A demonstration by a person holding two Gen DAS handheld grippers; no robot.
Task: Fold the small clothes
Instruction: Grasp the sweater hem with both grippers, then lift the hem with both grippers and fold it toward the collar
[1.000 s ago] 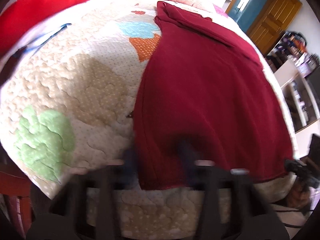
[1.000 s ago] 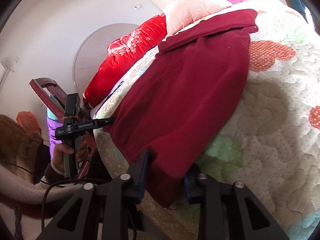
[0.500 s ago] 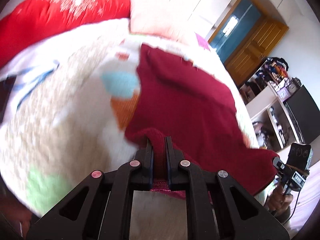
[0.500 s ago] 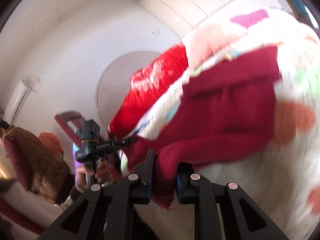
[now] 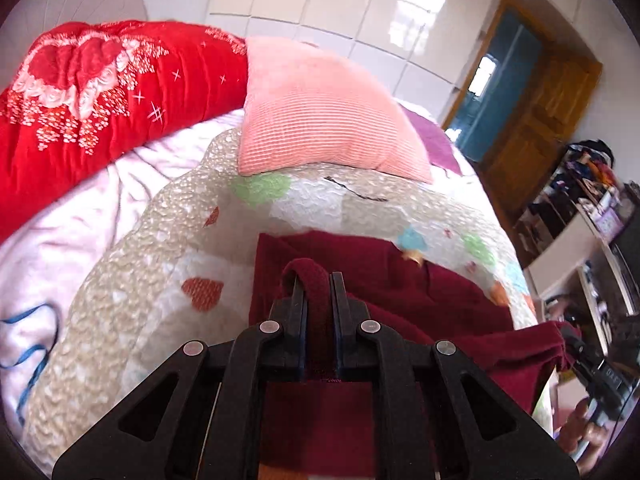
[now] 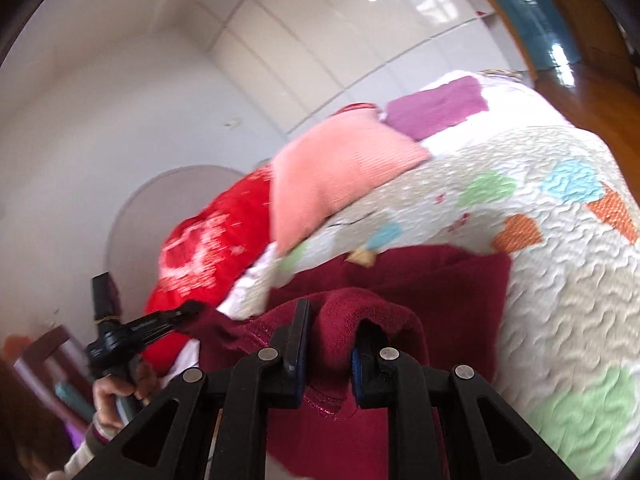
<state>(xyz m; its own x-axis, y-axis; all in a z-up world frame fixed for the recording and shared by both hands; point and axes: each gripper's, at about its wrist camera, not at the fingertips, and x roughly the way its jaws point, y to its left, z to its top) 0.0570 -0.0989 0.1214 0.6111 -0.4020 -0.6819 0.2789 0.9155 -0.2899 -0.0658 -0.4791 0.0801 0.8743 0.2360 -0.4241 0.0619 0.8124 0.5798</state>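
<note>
Lifting the dark red garment (image 5: 404,292) off the patchwork quilt (image 5: 132,248), we hold one edge in each gripper.

We see the left gripper (image 5: 318,296) clenched on a rolled fold of the cloth, and the right gripper (image 6: 330,334) pinching a thicker bunch of hem, its jaws having just been closing. Between them the fabric hangs taut above the bed, its far part lying folded below the pink pillow (image 5: 320,116). It's blurry here, but the red duvet (image 6: 208,248) seems to sit behind.
</note>
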